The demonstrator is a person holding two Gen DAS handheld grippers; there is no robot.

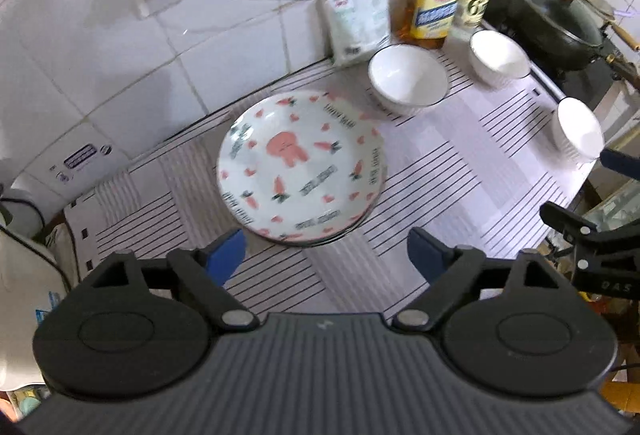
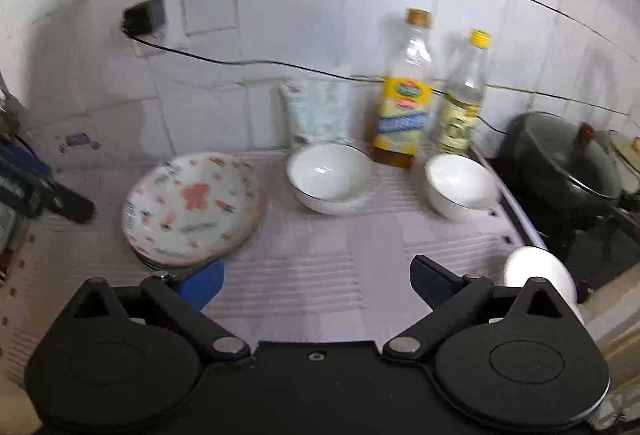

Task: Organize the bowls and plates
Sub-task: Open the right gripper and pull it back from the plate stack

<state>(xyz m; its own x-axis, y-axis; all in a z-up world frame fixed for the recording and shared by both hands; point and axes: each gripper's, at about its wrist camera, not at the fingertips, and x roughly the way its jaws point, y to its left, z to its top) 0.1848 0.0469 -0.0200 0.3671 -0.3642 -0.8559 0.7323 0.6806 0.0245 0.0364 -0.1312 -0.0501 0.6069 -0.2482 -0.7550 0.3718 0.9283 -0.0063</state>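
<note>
The left hand-held gripper [image 1: 326,253] hovers over the striped tabletop [image 1: 448,175] with its blue-tipped jaws spread wide and nothing between them. Just ahead of its fingertips sits the stack of plates [image 1: 302,165], the top one printed with a pink rabbit and carrots; its near rim lies close to the left fingertip, though whether they touch cannot be told. Farther ahead and to the right stands a white bowl [image 1: 407,79], beyond it a second white bowl [image 1: 499,57], and off to the far right a third white bowl [image 1: 579,133] near the tabletop's edge. The right hand-held gripper [image 2: 318,281] is likewise wide open and empty above the tabletop. The plates lie ahead to its left, close by its left fingertip, while the third bowl lies just outside its right finger, partly hidden behind the linkage. Against the tiled wall ahead stand a yellow-labelled oil bottle [image 2: 405,103], a smaller bottle [image 2: 464,103] and a white packet [image 2: 316,113], with a dark lidded pot [image 2: 560,163] to the right.
</note>
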